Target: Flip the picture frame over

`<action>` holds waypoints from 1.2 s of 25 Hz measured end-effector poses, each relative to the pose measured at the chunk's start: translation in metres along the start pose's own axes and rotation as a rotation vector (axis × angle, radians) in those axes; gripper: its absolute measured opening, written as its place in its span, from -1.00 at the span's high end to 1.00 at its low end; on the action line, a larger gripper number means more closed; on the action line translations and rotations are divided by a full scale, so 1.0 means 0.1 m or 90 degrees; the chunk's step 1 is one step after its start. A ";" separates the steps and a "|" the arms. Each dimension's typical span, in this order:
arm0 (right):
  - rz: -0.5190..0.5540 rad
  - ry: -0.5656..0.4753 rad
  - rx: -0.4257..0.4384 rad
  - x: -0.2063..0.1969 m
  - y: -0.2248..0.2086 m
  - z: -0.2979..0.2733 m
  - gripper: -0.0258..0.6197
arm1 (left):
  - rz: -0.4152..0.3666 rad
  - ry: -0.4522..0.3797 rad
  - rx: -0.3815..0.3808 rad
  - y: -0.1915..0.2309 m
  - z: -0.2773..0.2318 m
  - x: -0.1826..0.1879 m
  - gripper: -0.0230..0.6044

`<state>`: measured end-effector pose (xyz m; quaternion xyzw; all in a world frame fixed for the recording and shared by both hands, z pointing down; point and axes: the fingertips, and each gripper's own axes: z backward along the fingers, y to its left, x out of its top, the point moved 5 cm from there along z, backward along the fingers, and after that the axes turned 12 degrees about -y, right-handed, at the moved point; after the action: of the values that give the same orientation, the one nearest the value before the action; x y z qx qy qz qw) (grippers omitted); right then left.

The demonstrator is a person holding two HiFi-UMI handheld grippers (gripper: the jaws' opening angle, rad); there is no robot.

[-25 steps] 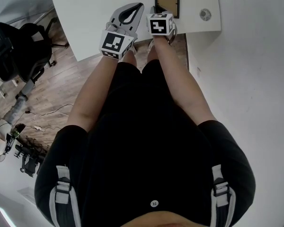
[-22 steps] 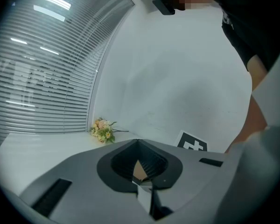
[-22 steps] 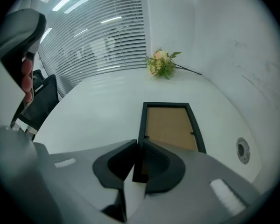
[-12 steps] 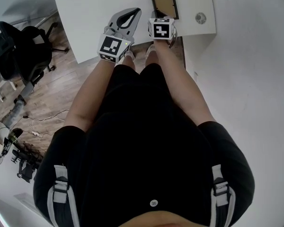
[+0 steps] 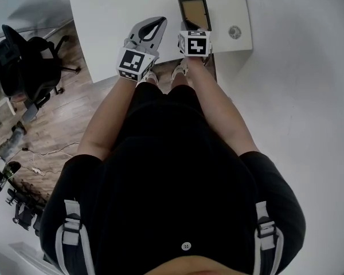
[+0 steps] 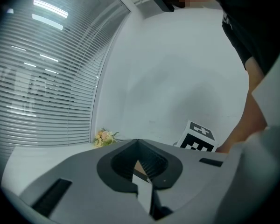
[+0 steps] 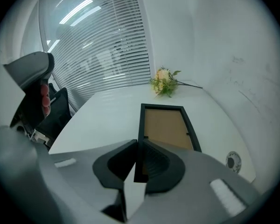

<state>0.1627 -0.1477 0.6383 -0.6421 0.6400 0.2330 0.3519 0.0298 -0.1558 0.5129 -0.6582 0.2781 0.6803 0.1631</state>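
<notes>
While my left tool (image 6: 139, 143) hangs with its jaws pressed together on nothing, my right tool (image 7: 136, 146) is pinched nearly closed on the left rail of the picture frame (image 7: 166, 127) at its near corner. The frame sits on the white counter (image 7: 105, 115), brown backing up, long axis running away from me toward the flowers (image 7: 164, 83).
</notes>
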 end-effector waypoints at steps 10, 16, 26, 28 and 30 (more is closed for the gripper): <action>-0.082 -0.030 0.076 0.20 0.09 0.15 0.77 | -0.015 -0.028 0.016 0.01 0.00 0.22 0.91; -0.136 -0.044 0.129 0.35 0.19 0.28 0.76 | -0.025 -0.010 0.023 0.03 0.11 0.26 0.91; -0.280 -0.056 0.244 0.53 0.34 0.44 0.76 | -0.037 -0.028 0.051 0.17 0.23 0.42 0.91; -0.322 -0.065 0.266 0.58 0.35 0.45 0.76 | -0.037 -0.031 0.056 0.19 0.25 0.42 0.91; -0.350 -0.071 0.281 0.60 0.33 0.44 0.76 | -0.036 -0.027 0.059 0.19 0.26 0.41 0.91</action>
<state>0.1416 -0.1514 0.5601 -0.6851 0.4582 0.0201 0.5660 -0.0052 -0.1610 0.4753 -0.6427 0.2871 0.6757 0.2189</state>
